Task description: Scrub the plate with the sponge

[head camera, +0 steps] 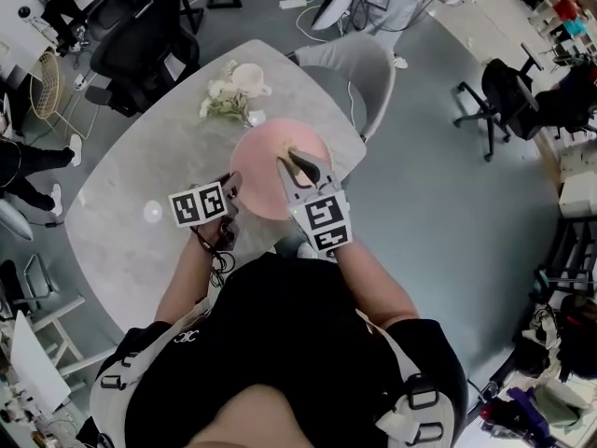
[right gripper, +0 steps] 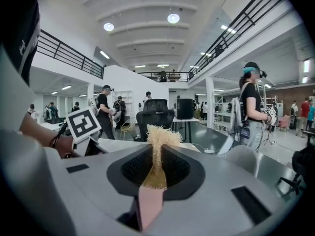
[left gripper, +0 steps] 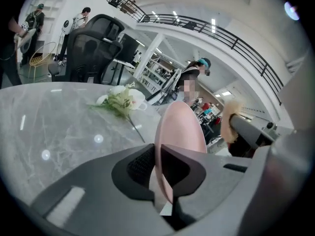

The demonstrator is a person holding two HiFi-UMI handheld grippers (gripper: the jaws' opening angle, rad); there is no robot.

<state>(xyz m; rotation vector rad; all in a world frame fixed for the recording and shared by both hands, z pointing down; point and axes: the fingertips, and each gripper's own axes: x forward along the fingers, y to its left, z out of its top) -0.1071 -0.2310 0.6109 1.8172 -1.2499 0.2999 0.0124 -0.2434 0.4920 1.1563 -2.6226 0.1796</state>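
Note:
The pink plate (head camera: 266, 174) is held up over the grey marble table (head camera: 140, 185), tilted on edge. My left gripper (head camera: 229, 190) is shut on its near-left rim; in the left gripper view the plate (left gripper: 179, 132) stands edge-on between the jaws of that gripper (left gripper: 156, 168). My right gripper (head camera: 297, 163) reaches over the plate's face, shut on a beige fibrous sponge (head camera: 292, 152). In the right gripper view the sponge (right gripper: 158, 146) sticks up from that gripper (right gripper: 156, 163), pinched thin. The sponge (left gripper: 228, 124) also shows at the right of the left gripper view.
A white cup with a bunch of pale flowers (head camera: 233, 91) lies at the table's far side. A grey chair (head camera: 359, 68) stands behind the table, and black office chairs (head camera: 140, 35) stand to the far left. People (right gripper: 251, 107) stand around the room.

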